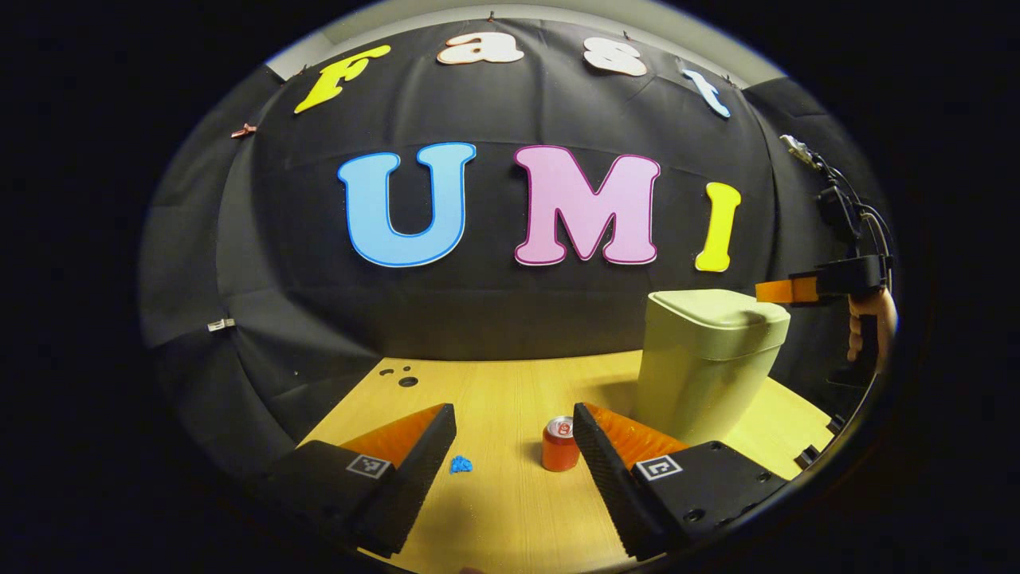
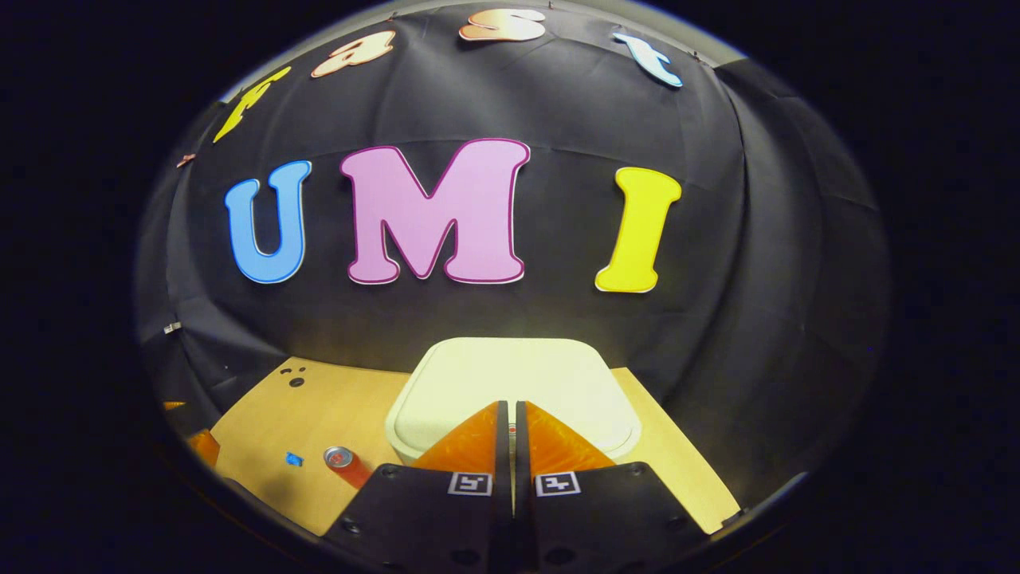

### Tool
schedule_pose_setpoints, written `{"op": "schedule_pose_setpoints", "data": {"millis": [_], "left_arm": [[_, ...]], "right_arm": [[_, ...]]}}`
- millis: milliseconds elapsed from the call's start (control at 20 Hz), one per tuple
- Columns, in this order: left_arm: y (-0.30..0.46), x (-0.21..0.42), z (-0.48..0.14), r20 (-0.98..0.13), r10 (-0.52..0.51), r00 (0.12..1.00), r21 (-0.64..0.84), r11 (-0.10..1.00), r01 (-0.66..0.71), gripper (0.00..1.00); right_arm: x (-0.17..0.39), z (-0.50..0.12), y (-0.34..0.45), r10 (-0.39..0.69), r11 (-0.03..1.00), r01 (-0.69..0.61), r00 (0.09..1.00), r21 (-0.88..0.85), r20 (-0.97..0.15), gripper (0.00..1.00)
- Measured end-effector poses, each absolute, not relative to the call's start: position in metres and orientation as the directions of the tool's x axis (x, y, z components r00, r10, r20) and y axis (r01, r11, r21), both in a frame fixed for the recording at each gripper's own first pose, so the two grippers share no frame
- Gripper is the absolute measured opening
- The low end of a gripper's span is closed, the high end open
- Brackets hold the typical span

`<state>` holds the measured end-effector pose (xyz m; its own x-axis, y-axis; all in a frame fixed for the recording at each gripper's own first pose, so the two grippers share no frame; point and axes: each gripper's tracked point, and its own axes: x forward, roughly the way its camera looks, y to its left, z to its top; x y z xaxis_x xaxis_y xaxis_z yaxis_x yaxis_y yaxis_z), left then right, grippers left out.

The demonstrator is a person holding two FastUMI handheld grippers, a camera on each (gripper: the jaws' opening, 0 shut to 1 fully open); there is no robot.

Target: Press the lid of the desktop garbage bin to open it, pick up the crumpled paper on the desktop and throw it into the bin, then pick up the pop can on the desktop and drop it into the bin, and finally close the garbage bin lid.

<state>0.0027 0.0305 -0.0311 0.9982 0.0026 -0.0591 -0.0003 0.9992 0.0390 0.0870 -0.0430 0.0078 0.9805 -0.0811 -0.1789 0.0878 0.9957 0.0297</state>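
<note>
Right up close in the right gripper view, the right gripper [image 2: 511, 414] has its fingers pressed together with nothing between them, tips poised over the near edge of the bin [image 2: 510, 383], whose lid is down; whether they touch it I cannot tell. The can [image 2: 344, 464] stands upright on the table [image 2: 271, 446] left of the bin, the blue paper [image 2: 294, 459] just beyond it. Over in the left gripper view, the left gripper [image 1: 514, 434] is spread wide and empty, low over the table, with paper [image 1: 460, 464] and can [image 1: 559, 445] sitting between its fingers' line, the bin [image 1: 705, 359] behind at right. The right gripper [image 1: 785, 291] hovers at the lid's far edge, a hand [image 1: 872, 323] holding it.
</note>
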Motion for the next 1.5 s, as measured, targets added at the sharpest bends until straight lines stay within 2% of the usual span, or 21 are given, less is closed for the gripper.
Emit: {"op": "schedule_pose_setpoints", "data": {"millis": [600,650,700,900,1100,1500], "left_arm": [[0.044,0.01,-0.037,-0.078,0.034,0.996,0.034,0.999,-0.031,0.96],[0.046,0.011,-0.037,-0.079,0.037,0.996,0.033,0.999,-0.034,0.96],[0.046,0.011,-0.038,-0.081,0.037,0.996,0.031,0.999,-0.035,0.96],[0.045,0.012,-0.041,-0.091,0.027,0.995,0.031,0.999,-0.024,0.96],[0.044,0.012,-0.042,-0.092,0.023,0.995,0.036,0.999,-0.02,0.96],[0.053,0.003,-0.031,-0.067,0.029,0.997,0.004,1.0,-0.029,0.96]], "right_arm": [[0.102,-0.01,-0.038,-0.084,0.996,0.09,0.97,0.016,-0.227,0.05],[0.101,-0.01,-0.039,-0.083,0.995,0.093,0.971,0.033,-0.225,0.09],[0.101,-0.011,-0.039,-0.079,0.995,0.092,0.97,0.047,-0.228,0.05],[0.101,-0.015,-0.036,-0.062,0.997,0.072,0.969,0.033,-0.238,0.05],[0.1,-0.011,-0.038,-0.079,0.997,0.079,0.972,-0.008,-0.221,0.05],[0.09,0.023,-0.052,-0.145,0.989,0.147,0.983,0.01,-0.114,0.05]]}}
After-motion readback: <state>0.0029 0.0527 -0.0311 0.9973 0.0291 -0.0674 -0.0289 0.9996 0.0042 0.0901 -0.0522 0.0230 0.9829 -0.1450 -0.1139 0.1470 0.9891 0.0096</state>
